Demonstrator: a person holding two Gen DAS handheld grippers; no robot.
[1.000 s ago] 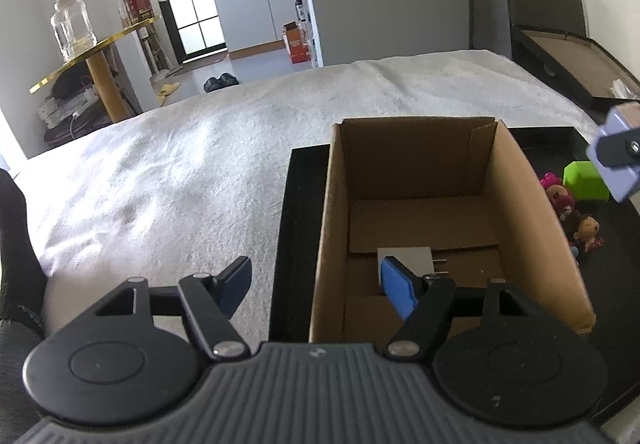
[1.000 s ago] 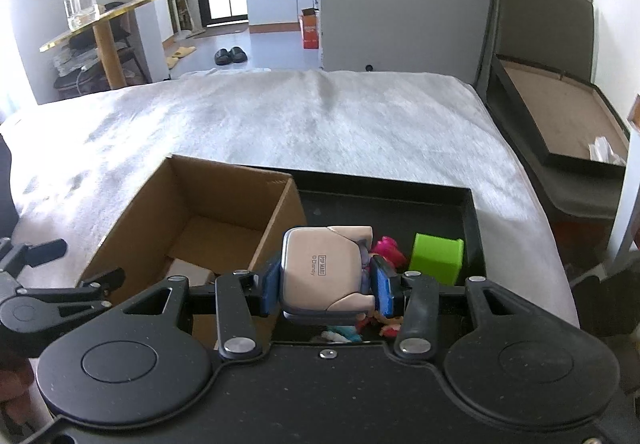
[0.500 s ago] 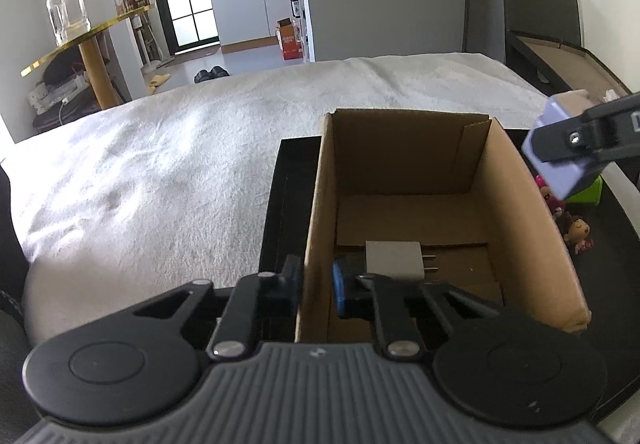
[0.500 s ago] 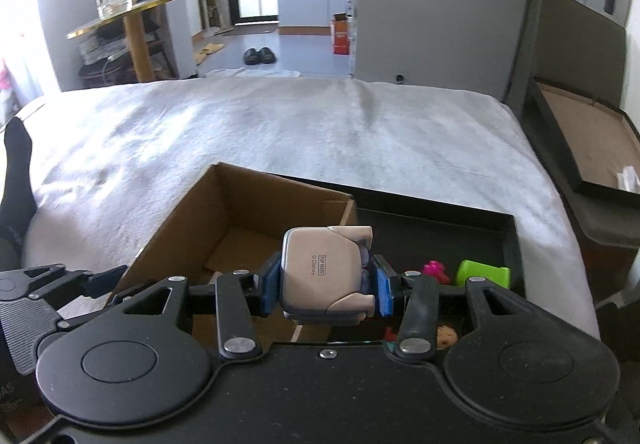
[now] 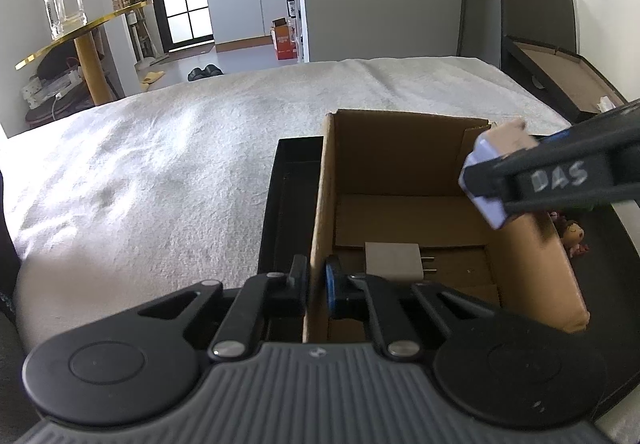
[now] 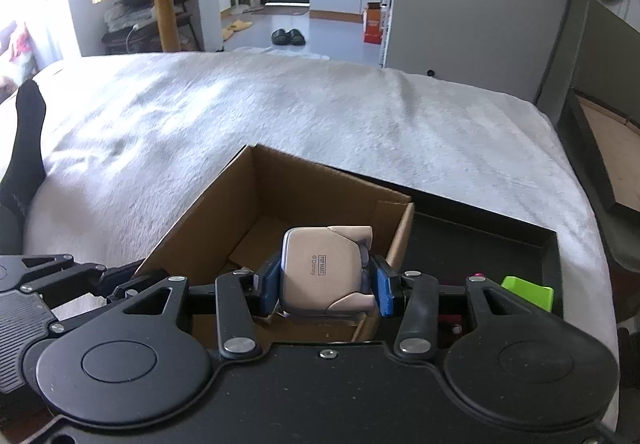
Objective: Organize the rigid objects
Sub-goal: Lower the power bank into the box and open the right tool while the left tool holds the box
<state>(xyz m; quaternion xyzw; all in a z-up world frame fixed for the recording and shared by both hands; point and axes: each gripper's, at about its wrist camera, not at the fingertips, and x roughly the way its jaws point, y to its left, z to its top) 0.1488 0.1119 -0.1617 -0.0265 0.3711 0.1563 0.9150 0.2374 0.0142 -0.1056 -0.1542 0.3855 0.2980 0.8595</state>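
The left gripper (image 5: pixel 316 286) has its fingers closed on the near left wall of the cardboard box (image 5: pixel 404 148), one finger outside and the blue-padded one inside. The box stands open-topped in a black tray (image 5: pixel 288 180) on a bed covered by a white blanket (image 5: pixel 160 164). On the box floor lies a white plug adapter (image 5: pixel 394 262), prongs pointing right; its near edge is hidden behind the gripper linkage.

The right gripper (image 6: pixel 326 286) is clamped on a beige, rounded toy case (image 6: pixel 320 272) printed with "POP MART" and "Disney"; the blue pads press its two sides. The case hangs over the box's right portion, above the rim, touching nothing else. In the left wrist view it is blurred and mostly covered by the right gripper's dark arm, so only a pale lilac corner and a beige top show.

Right of the box in the tray, a small doll figure (image 5: pixel 574 236) peeks out, partly cut off by the box wall. A green block (image 6: pixel 528 290) sits further right, half hidden behind the gripper body; something pink beside it is too small to make out.
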